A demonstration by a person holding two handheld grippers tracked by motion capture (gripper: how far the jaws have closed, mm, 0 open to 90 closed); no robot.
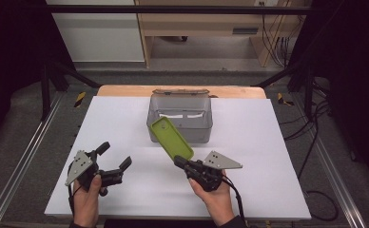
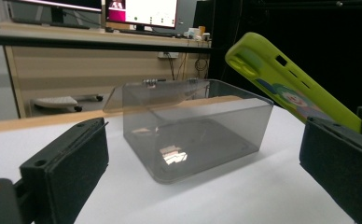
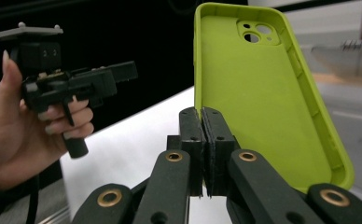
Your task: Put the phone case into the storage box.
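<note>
A lime-green phone case (image 1: 171,137) is held up off the table, tilted toward the left, in front of a grey see-through box (image 1: 180,116). My right gripper (image 1: 180,163) is shut on the case's lower edge. In the right gripper view the jaws (image 3: 202,114) pinch the rim of the case (image 3: 258,93), whose hollow inside faces the camera. My left gripper (image 1: 115,155) stands open at the front left with nothing between its jaws. Between them in the left gripper view (image 2: 202,163) lie the box (image 2: 193,135) and, at the right, the case's printed back (image 2: 286,84).
A white sheet (image 1: 249,142) covers the table, with a wooden edge (image 1: 125,90) at the back. Metal frame rails (image 1: 21,156) run along both sides and cables (image 1: 311,142) trail at the right. The box's lid (image 1: 180,91) hangs open behind it.
</note>
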